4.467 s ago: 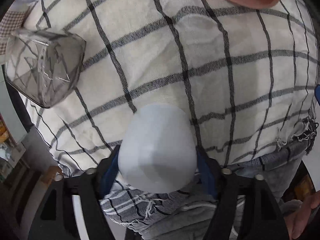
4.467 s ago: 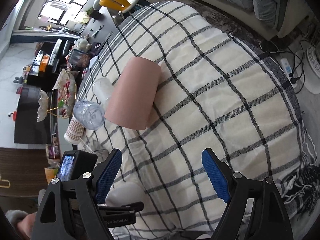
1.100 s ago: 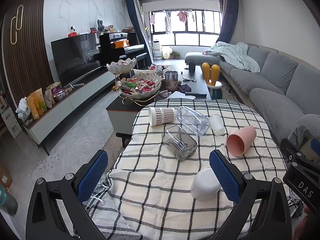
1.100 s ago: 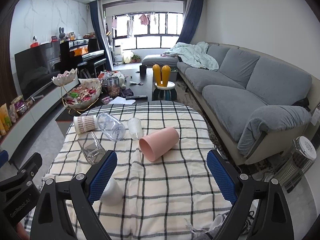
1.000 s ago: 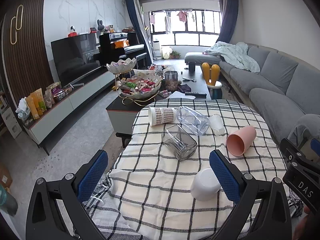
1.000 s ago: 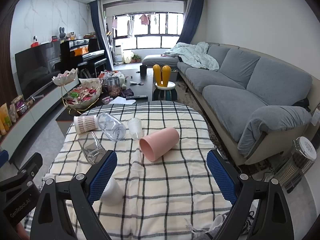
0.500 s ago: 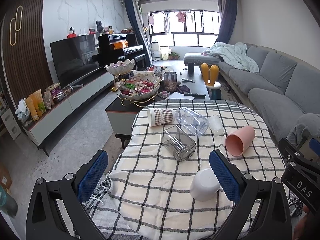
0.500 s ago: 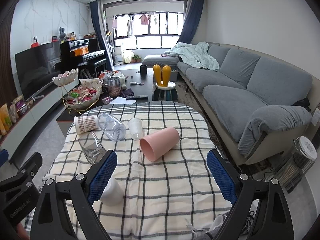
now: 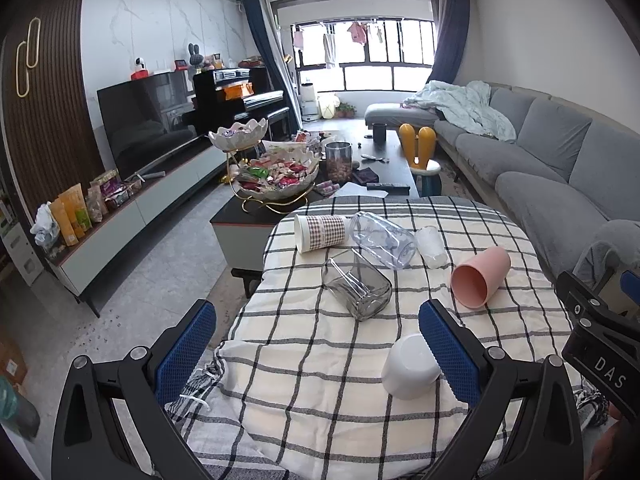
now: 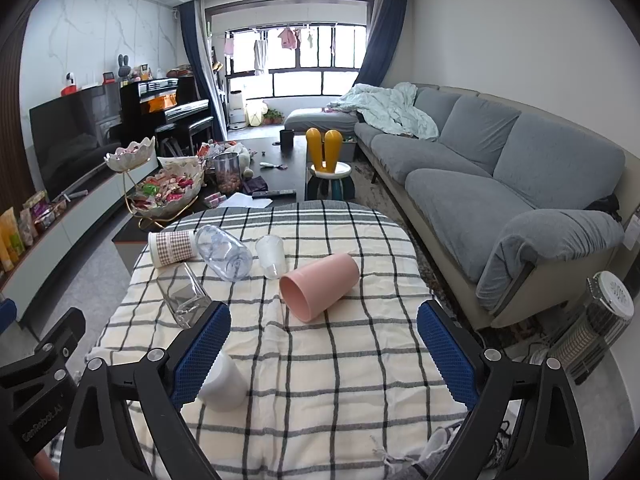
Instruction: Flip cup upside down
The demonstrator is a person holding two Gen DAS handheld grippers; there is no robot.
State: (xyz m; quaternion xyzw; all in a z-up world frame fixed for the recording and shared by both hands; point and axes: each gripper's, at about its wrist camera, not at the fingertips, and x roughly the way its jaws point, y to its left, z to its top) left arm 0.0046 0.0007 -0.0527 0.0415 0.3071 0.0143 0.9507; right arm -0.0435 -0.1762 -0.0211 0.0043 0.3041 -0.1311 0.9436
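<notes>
White cup (image 9: 410, 366) stands mouth-down, base up, on the checked tablecloth (image 9: 320, 360) at the near part of the desk, just inside the right blue pad of the left claw (image 9: 316, 346). That claw is spread wide and grips nothing. In the right wrist view the same cup (image 10: 224, 378) sits partly behind the left pad of the right claw (image 10: 322, 350), which is likewise released and empty.

Farther back on the cloth, a pink cup (image 10: 318, 286) lies on its side with its mouth toward the cameras. Beside it lie a small clear plastic cup (image 10: 271, 256), a clear bottle-like container (image 10: 224, 253), a paper cup with a brown checked sleeve (image 10: 172, 248) and a grey-tinted square glass (image 9: 356, 288), all tipped over. A grey sofa (image 10: 500, 172) runs along the right of the room.
</notes>
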